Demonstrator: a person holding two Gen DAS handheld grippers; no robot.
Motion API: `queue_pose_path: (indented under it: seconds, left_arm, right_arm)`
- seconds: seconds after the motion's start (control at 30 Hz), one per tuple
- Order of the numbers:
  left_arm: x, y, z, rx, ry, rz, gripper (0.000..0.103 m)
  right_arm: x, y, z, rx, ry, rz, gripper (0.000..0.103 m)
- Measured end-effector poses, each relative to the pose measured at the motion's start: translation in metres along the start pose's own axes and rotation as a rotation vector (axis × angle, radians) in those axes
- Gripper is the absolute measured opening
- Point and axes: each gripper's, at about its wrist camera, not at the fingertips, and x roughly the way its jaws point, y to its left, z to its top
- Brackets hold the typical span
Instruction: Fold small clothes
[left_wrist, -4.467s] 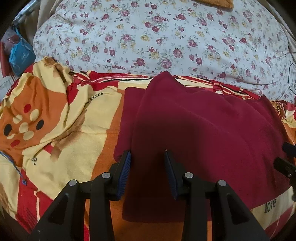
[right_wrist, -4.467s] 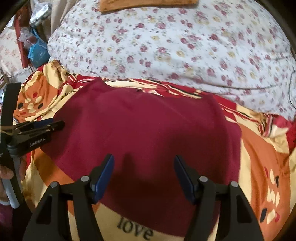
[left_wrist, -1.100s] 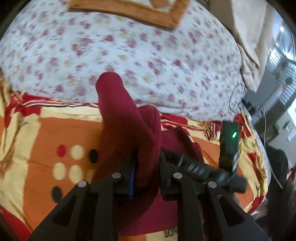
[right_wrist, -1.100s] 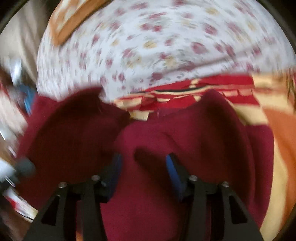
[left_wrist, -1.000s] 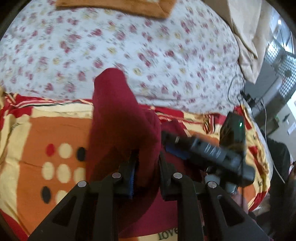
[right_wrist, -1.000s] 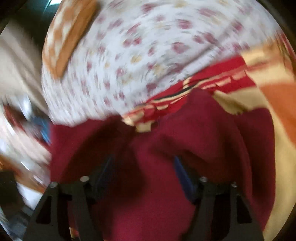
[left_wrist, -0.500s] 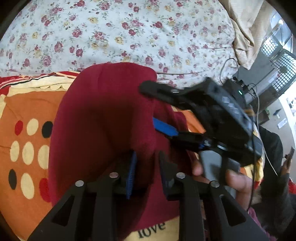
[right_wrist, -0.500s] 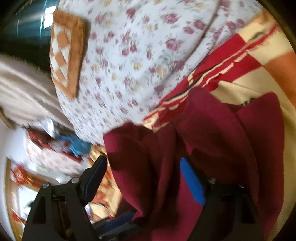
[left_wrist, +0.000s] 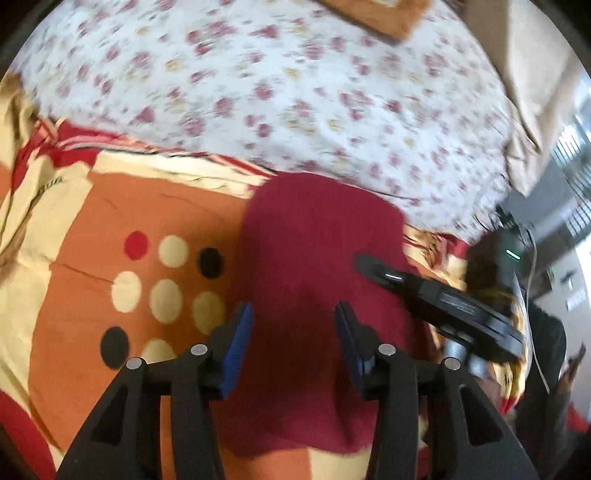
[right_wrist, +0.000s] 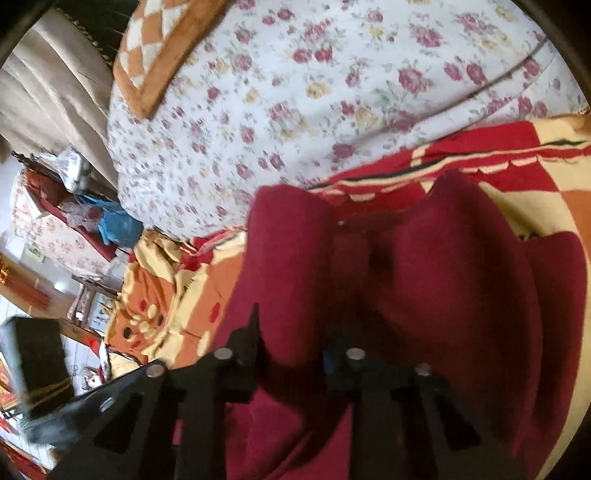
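Maroon cloth (left_wrist: 317, 295) lies mid-frame on the bed's orange blanket (left_wrist: 110, 206). Left gripper (left_wrist: 293, 345) has just spread its jaws, nothing pinched; right gripper (right_wrist: 291, 354) has just closed its jaws, pinching a cloth ridge. It looks soft, light and floppy: best taken by an edge or corner.

bed: floral sheet (left_wrist: 280, 85) | patterned blanket (left_wrist: 110, 229) | beige curtain (right_wrist: 48, 92) | daylight at right
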Motion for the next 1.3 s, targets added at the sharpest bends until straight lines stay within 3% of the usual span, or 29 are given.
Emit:
queue_pose_path:
  seconds: [0.13,0.3,0.4,0.53,0.63,0.67,0.7,0.73,0.83,0.87,0.9,0.93,1.0,1.07,1.17,1.27,1.3]
  left_arm:
    - [0.025,0.011,0.003,-0.038,0.046,0.011,0.034]
    - [0.038,0.003,0.002,-0.062,0.075,-0.067,0.041]
    - [0.042,-0.008,0.002,-0.041,0.083,-0.088,0.042]
    - [0.054,-0.010,0.002,-0.041,0.089,-0.056,0.042]
    - [0.060,-0.011,-0.003,-0.028,0.072,-0.044,0.042]
    - [0.060,-0.012,-0.003,-0.021,0.068,-0.042,0.042]
    - [0.060,-0.013,-0.004,-0.013,0.066,-0.040,0.042]
    - [0.061,-0.013,-0.004,-0.011,0.065,-0.040,0.043]
    - [0.062,-0.010,-0.004,-0.026,0.069,-0.050,0.043]
    - [0.061,-0.009,-0.004,-0.032,0.072,-0.053,0.043]
    - [0.060,-0.008,-0.003,-0.039,0.079,-0.053,0.043]
    - [0.058,-0.008,-0.002,-0.043,0.089,-0.056,0.043]
    - [0.047,-0.010,0.000,-0.044,0.079,-0.059,0.043]
    - [0.037,-0.013,0.001,-0.038,0.044,-0.059,0.044]
    - [0.043,-0.020,-0.001,-0.013,0.032,-0.029,0.052]
    - [0.073,-0.028,-0.011,0.012,0.110,-0.002,0.049]
    - [0.078,-0.031,-0.015,0.030,0.101,-0.002,0.049]
  right_arm:
    - [-0.027,0.000,0.004,-0.022,-0.011,0.038,0.019]
    - [-0.062,-0.009,0.011,-0.074,-0.048,-0.044,0.016]
    - [-0.074,-0.031,0.013,-0.019,-0.078,-0.070,0.015]
    - [-0.061,-0.045,0.008,0.039,-0.025,-0.041,0.015]
    - [-0.062,-0.050,0.005,0.096,-0.033,0.002,0.026]
    - [-0.063,-0.049,0.004,0.103,-0.031,0.015,0.037]
    - [-0.062,-0.047,0.002,0.102,-0.027,0.019,0.054]
    - [-0.058,-0.044,0.000,0.093,-0.021,0.009,0.060]
    - [-0.040,-0.035,-0.004,0.060,0.015,-0.041,0.061]
    - [-0.034,-0.032,-0.007,0.044,0.009,-0.058,0.059]
    - [-0.032,-0.030,-0.008,0.027,-0.001,-0.079,0.039]
    - [-0.031,-0.026,-0.010,0.006,-0.007,-0.093,0.029]
    - [-0.041,-0.021,-0.010,-0.011,-0.036,-0.074,0.019]
    - [-0.058,-0.015,-0.008,-0.038,-0.070,-0.065,0.018]
    - [-0.083,-0.018,-0.004,-0.067,-0.123,-0.123,0.018]
    - [-0.073,-0.038,-0.002,-0.046,-0.073,-0.216,0.018]
    - [-0.067,-0.043,-0.003,-0.045,-0.059,-0.244,0.018]
